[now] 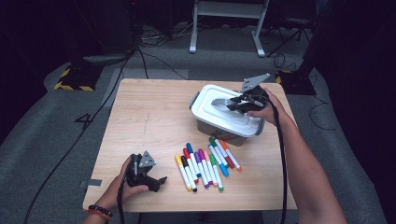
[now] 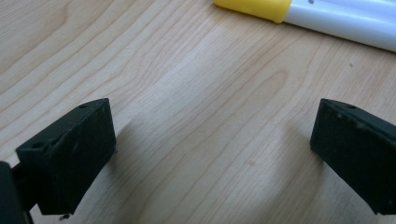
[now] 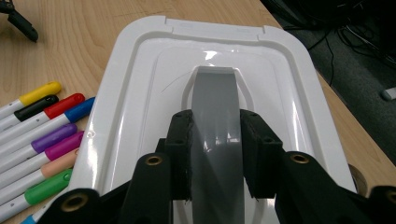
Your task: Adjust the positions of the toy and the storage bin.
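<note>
The right hand-held gripper (image 3: 215,154) is clamped on the grey plastic handle (image 3: 215,140) of the white rectangular box lid (image 3: 140,93), jaws pressed to both its sides. The handle's long axis runs along the lid's middle, pointing away from the gripper toward the lid's far edge. The lidded box (image 1: 219,126) sits at the right rear of the wooden tabletop (image 1: 149,121), with a row of coloured marker pens (image 1: 205,163) just in front. The left hand-held gripper (image 2: 210,154) rests low over the bare tabletop, jaws wide apart and empty, a yellow-capped marker (image 2: 261,7) lying beyond it.
</note>
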A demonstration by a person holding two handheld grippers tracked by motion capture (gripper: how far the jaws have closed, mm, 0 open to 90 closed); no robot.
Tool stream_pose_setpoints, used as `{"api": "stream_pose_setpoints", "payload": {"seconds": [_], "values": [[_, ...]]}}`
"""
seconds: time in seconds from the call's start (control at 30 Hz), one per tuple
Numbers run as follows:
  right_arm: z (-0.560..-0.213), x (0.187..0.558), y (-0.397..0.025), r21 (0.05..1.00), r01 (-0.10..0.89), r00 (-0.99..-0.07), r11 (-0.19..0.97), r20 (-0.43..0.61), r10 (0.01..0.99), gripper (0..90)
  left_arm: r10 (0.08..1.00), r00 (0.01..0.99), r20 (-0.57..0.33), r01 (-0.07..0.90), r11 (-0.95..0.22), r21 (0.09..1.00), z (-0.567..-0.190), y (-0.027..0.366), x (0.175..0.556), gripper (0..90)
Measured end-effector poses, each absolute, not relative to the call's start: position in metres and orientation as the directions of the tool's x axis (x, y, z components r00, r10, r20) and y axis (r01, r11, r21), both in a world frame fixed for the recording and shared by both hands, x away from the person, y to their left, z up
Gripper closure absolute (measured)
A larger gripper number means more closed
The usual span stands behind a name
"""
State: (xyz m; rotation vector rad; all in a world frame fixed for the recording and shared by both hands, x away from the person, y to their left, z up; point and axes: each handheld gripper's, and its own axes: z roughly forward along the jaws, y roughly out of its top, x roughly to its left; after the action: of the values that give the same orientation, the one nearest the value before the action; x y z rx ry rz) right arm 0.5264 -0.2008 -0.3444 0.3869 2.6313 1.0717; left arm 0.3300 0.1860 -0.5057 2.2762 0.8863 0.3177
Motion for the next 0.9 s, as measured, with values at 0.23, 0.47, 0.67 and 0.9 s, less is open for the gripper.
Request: {"api": "stream_pose_setpoints", "payload": {"seconds": [0.23,0.47,0.67,0.9], "values": [[-0.345,0.522,-0.197,0.714,0.125,-0.937,0.689,-0.143,0.318,67.1,0.645,0.764,-0.015,0.491,-0.565,0.663,-0.506,0.172,0.328,0.4],[-0.345,0.519,-0.191,0.717,0.107,-0.945,0.689,-0.142,0.295,67.1,0.633,0.774,-0.015,0.481,-0.573,0.664,-0.506,0.163,0.328,0.4],[-0.346,0.515,-0.185,0.719,0.096,-0.95,0.688,-0.141,0.28,67.0,0.621,0.784,-0.017,0.473,-0.579,0.664,-0.506,0.154,0.333,0.4],[-0.346,0.515,-0.18,0.721,0.077,-0.958,0.689,-0.139,0.252,67.1,0.619,0.785,-0.015,0.471,-0.581,0.664,-0.506,0.147,0.349,0.3]]}}
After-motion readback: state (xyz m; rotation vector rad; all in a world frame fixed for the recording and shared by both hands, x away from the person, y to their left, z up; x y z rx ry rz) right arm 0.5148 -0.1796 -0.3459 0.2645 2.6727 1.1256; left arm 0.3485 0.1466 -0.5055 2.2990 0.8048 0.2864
